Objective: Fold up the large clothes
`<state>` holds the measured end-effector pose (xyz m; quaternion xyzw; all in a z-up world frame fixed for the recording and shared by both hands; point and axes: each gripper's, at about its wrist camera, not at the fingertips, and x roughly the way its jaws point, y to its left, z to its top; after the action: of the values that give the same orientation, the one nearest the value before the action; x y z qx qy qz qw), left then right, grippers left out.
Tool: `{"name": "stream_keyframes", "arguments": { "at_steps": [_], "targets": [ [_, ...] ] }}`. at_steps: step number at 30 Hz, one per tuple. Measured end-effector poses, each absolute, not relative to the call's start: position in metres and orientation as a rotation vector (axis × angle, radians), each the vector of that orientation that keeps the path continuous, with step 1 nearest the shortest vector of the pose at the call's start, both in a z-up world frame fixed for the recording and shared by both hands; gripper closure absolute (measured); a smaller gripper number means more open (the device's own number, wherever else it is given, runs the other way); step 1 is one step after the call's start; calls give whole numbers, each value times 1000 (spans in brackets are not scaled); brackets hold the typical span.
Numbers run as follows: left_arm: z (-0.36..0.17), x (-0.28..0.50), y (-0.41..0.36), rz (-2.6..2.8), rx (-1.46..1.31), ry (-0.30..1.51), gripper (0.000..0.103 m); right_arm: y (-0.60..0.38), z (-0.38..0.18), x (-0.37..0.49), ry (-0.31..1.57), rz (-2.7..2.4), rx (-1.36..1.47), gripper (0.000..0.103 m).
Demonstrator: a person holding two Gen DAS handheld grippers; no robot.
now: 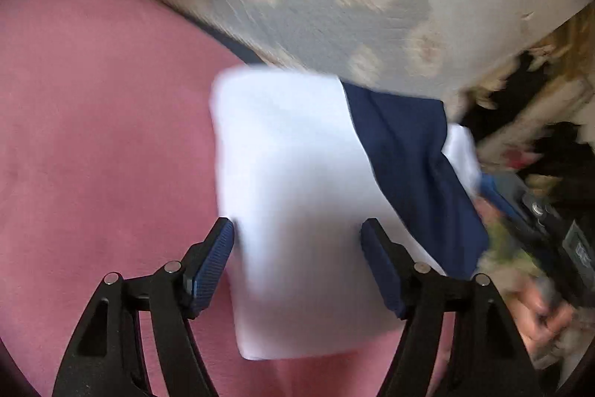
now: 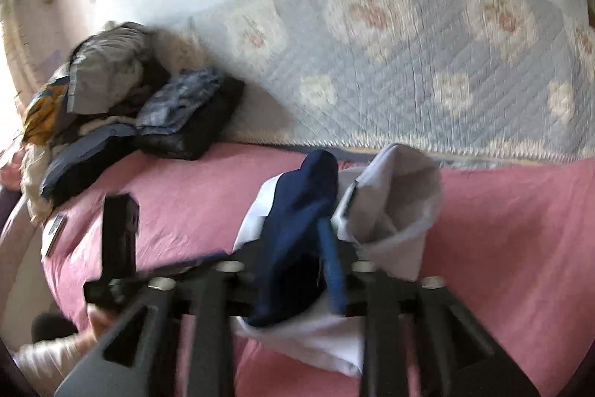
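Both claws stand apart from the cloth: the left claw (image 1: 297, 237) is wide open over the near end of the folded white and navy garment (image 1: 297, 173), gripping nothing, and the right claw (image 2: 293, 270) is partly open with navy cloth bunched between its fingers, though blur hides whether the pads press on it. That garment lies on the pink bed (image 1: 93, 136). Beyond it a quilt (image 2: 409, 62) lines the wall, with a clothes pile (image 2: 130, 106) at the far left.
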<state>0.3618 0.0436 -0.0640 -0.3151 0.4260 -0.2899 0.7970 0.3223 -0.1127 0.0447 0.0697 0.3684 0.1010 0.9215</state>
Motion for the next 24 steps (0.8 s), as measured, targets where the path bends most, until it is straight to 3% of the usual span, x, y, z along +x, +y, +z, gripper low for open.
{"name": "stream_keyframes", "arguments": {
  "at_steps": [1, 5, 9, 11, 17, 22, 24],
  "targets": [
    [-64, 363, 40, -628, -640, 926, 31, -110, 40, 331, 772, 203, 153, 40],
    [-55, 356, 27, -656, -575, 926, 32, -109, 15, 363, 876, 116, 166, 40],
    [-43, 344, 10, -643, -471, 889, 31, -107, -3, 371, 930, 6, 73, 47],
    [-38, 340, 4, -632, -446, 881, 32, -114, 6, 358, 869, 56, 116, 97],
    [-11, 322, -33, -688, -277, 773, 33, -128, 31, 302, 744, -48, 89, 98],
    [21, 307, -43, -508, -162, 569, 19, -182, 20, 287, 764, -149, 171, 98],
    [16, 328, -28, -494, -278, 640, 17, -205, 4, 294, 811, -174, 221, 98]
  ]
}}
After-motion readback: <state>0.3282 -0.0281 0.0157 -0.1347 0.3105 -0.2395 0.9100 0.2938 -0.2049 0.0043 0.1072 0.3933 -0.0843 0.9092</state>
